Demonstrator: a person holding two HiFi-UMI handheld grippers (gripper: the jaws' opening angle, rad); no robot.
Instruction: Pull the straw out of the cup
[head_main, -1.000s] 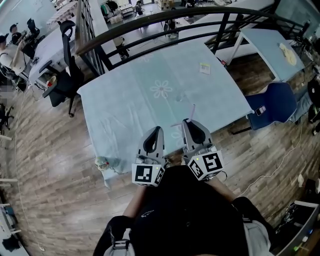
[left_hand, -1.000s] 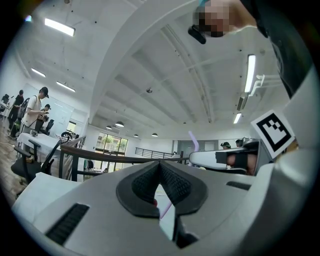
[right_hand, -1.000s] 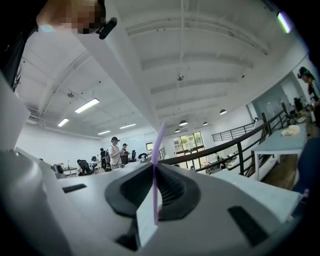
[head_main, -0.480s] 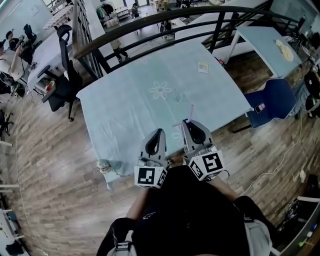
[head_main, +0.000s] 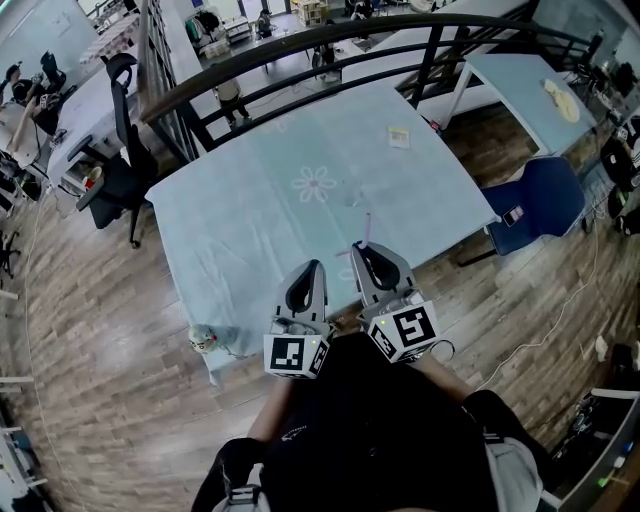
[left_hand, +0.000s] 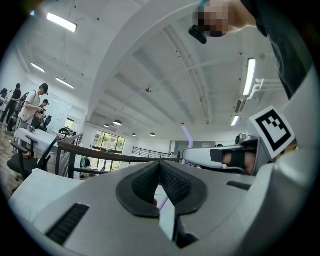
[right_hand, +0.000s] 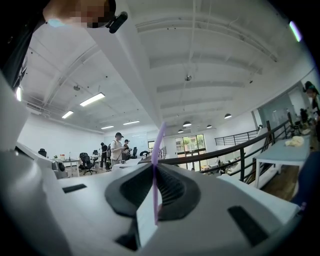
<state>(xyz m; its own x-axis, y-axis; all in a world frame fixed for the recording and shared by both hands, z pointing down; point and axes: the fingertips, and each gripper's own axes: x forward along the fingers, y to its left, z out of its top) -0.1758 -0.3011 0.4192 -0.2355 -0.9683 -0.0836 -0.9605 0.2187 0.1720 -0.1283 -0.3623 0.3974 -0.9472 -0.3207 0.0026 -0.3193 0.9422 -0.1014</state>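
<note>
1. Straw (head_main: 366, 228), lilac, pinched upright between the closed pads of the right gripper (head_main: 362, 248), lower end hanging free, above the near edge of the pale blue table (head_main: 240, 210).
2. Left gripper (head_main: 314, 268) just beside it, held level, jaws together at the tips, nothing gripped.
3. Faint small thing (head_main: 351, 203) on the table beyond both grippers, just right of the flower print (head_main: 313, 183); too small to tell whether it is the cup.

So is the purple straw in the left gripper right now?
No, the purple straw stands upright, pinched between the jaws of the right gripper, as the right gripper view shows.
</note>
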